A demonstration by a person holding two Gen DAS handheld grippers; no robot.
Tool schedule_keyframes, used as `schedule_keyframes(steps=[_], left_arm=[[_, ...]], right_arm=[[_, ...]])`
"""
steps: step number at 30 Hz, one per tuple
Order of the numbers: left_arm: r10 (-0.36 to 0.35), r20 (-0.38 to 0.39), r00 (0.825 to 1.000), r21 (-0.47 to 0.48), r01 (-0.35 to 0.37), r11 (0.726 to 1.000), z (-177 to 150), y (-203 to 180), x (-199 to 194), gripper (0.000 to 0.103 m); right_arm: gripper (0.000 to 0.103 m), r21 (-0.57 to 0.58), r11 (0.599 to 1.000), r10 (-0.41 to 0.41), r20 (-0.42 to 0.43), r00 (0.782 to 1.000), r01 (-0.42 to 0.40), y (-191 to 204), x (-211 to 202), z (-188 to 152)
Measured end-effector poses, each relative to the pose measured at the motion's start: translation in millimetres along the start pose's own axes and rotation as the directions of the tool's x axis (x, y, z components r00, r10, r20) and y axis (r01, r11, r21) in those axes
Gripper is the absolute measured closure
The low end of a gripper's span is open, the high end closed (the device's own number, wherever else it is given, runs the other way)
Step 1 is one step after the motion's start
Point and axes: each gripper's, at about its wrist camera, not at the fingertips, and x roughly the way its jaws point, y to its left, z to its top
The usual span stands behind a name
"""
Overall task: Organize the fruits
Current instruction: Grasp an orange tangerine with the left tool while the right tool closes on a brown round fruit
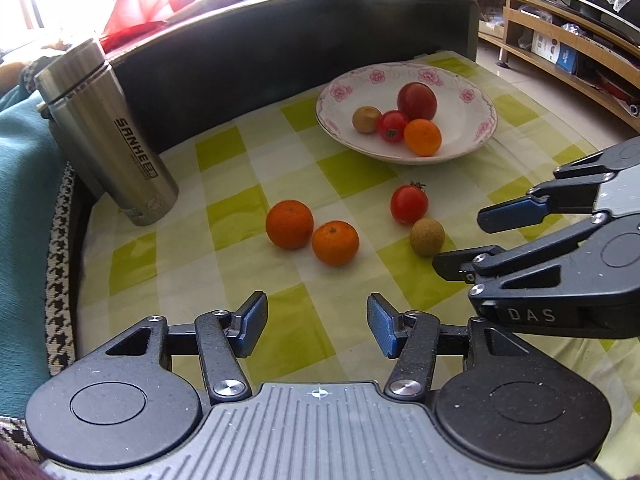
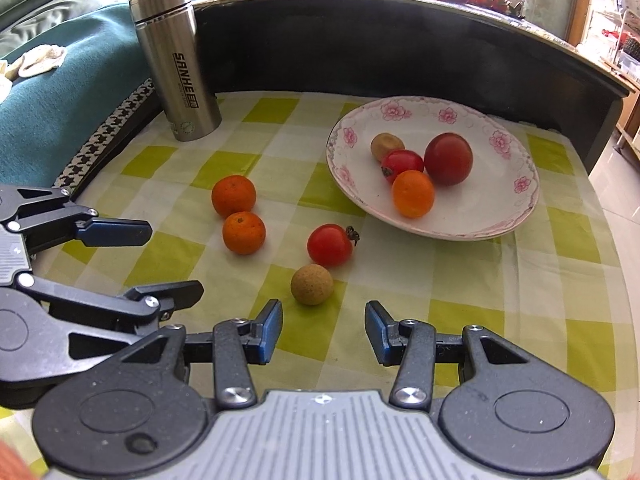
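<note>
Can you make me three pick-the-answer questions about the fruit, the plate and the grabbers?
1. Where is the steel flask?
A. on the plate
B. upright on the checked cloth, left of the plate
C. in a gripper

2. How many fruits lie in the flowered plate?
A. two
B. four
C. six

3. How is the right gripper?
A. open, holding nothing
B. shut on a tomato
C. shut on an orange

Answers: B, the flask stands alone on the cloth. B, a big tomato, small tomato, orange and brown fruit. A, its jaws stand apart around bare cloth.
</note>
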Motion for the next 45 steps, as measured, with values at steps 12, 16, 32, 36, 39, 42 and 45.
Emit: schedule_keyframes(steps=[12,16,32,36,39,42,45], left_arm=[[-0.021,-0.018,1.000,-0.060,0.020,0.998,0.0,17.5,10.0,0.036],[-0.054,-0.006,0.999,-0.079,0.053,0.995,2.5,21.1,15.3,0.034],[-0.110,0.068,0.992,-0.026,0.112,0.993,12.9,-2.1,40.0,0.040],[-0.102,0.077,0.992,-0.035,0.105,0.994,14.7,-2.4,42.6,0.045],[-0.100,0.084,0.991,-0.045,0.104,0.994,17.4,-0.4,44.3,0.050],[-0.108,0.083,0.991,-0.050,0.112,0.992,17.9,1.0,44.6,0.057],[-0.129,0.076,0.989,-0.036,0.132,0.991,16.5,-0.4,41.6,0.063]], right_arm=[[0.053,-0.016,0.998,0.069,0.010,0.998,-0.068,0.7,22.0,8.9],[0.053,-0.020,0.997,0.070,0.028,0.997,-0.070,-3.7,28.7,12.3],[0.072,0.000,0.997,0.073,0.047,0.996,-0.073,-32.8,6.0,-12.2],[0.072,0.005,0.997,0.077,0.039,0.996,-0.077,-34.4,4.7,-12.8],[0.072,0.001,0.997,0.073,0.033,0.997,-0.073,-32.5,4.5,-12.6],[0.072,-0.005,0.998,0.070,0.032,0.997,-0.070,-30.2,6.0,-11.5],[0.072,-0.011,0.998,0.066,0.033,0.997,-0.066,-28.8,7.2,-10.7]])
